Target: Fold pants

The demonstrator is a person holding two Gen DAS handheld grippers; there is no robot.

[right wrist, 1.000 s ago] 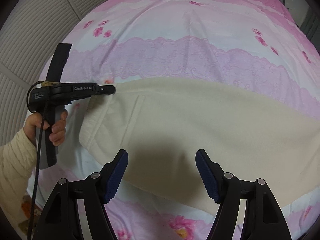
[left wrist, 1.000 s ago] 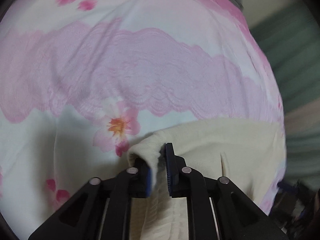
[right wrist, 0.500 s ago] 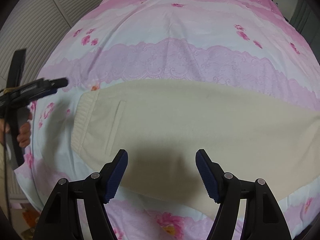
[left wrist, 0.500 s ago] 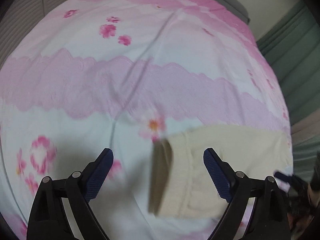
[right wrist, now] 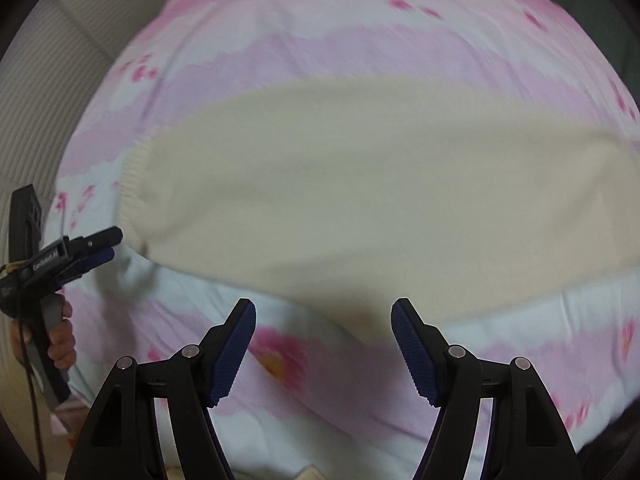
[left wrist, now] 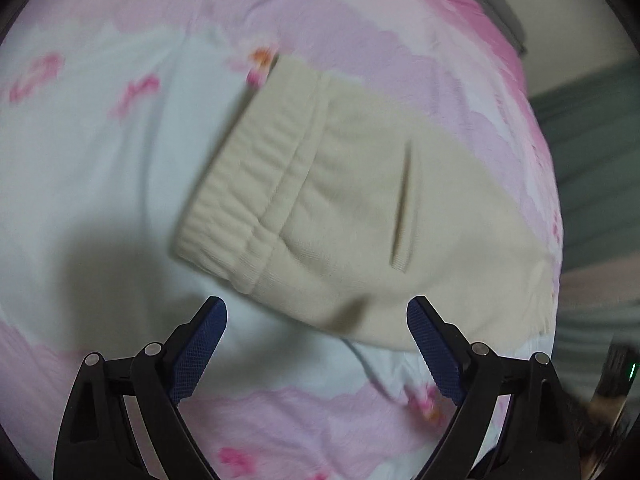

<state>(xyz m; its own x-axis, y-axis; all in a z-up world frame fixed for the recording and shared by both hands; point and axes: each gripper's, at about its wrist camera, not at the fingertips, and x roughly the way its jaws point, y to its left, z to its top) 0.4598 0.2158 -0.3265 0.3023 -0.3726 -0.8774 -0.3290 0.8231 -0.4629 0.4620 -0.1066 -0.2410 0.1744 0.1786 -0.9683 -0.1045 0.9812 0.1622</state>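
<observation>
The cream pants (left wrist: pixel 360 208) lie flat on the pink floral bedspread (left wrist: pixel 100 140), folded lengthwise. Their ribbed waistband (left wrist: pixel 244 188) and a slit pocket (left wrist: pixel 402 208) show in the left wrist view. My left gripper (left wrist: pixel 316 344) is open and empty, hovering just in front of the waist end. In the right wrist view the pants (right wrist: pixel 360 192) stretch across the bed. My right gripper (right wrist: pixel 323 348) is open and empty, just in front of their near edge. The left gripper (right wrist: pixel 100 246) also shows there, beside the waist corner.
The bedspread (right wrist: pixel 360 40) covers the whole bed. A ribbed white wall or door (right wrist: pixel 44 92) stands at the left. Green curtain (left wrist: pixel 592 168) hangs beyond the bed's right edge. The hand on the left gripper's handle (right wrist: pixel 60 340) is at the bed's left side.
My left gripper let go of the waistband corner, opened and drew back toward the near waist corner. The pants now lie flat. My right gripper stayed open and shifted back toward the near edge.
</observation>
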